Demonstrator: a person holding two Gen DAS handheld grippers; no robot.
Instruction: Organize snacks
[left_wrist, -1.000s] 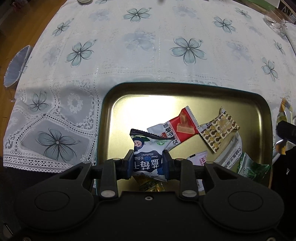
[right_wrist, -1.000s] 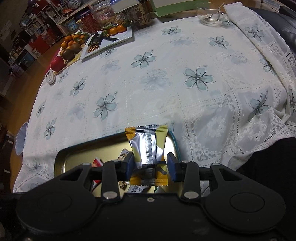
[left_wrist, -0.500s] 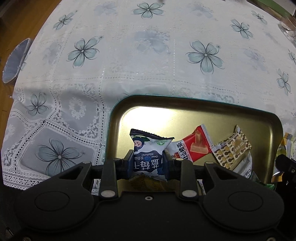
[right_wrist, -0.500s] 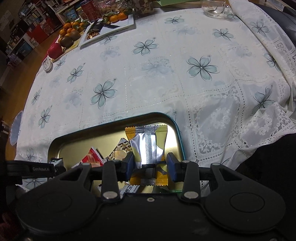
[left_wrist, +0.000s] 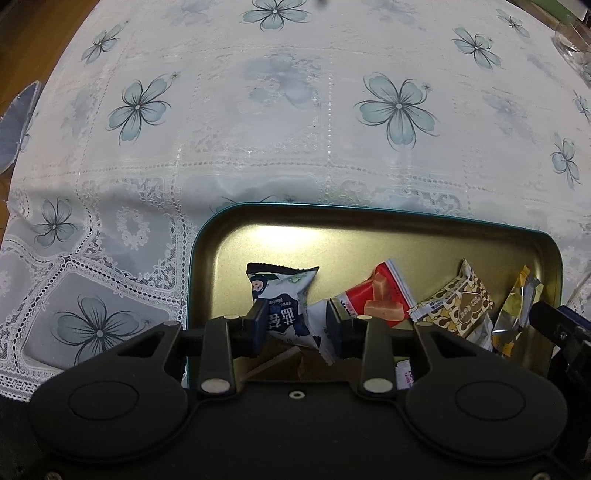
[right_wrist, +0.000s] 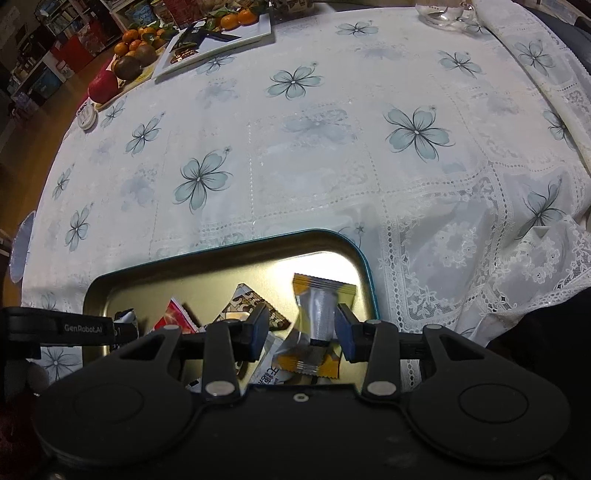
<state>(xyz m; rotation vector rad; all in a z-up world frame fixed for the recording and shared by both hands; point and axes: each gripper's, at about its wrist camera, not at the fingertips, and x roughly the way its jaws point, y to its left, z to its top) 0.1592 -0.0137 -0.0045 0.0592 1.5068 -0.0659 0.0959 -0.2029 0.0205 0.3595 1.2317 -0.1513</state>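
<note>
Over the gold tray (left_wrist: 550, 254), the left claw (left_wrist: 297, 326) stands parted around a blue-and-white snack packet (left_wrist: 282, 299), while the right claw (right_wrist: 303, 328) gapes beside a yellow-and-silver packet (right_wrist: 319, 314).

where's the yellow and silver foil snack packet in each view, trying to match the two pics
Left wrist view: the yellow and silver foil snack packet is at the far right, inside the tray's right end, beside the right gripper.
Right wrist view: the packet is low and right of centre, between the right gripper's parted fingers.
Shared landmark: the gold metal tray with a teal rim, and the brown patterned packet left of it.
</note>
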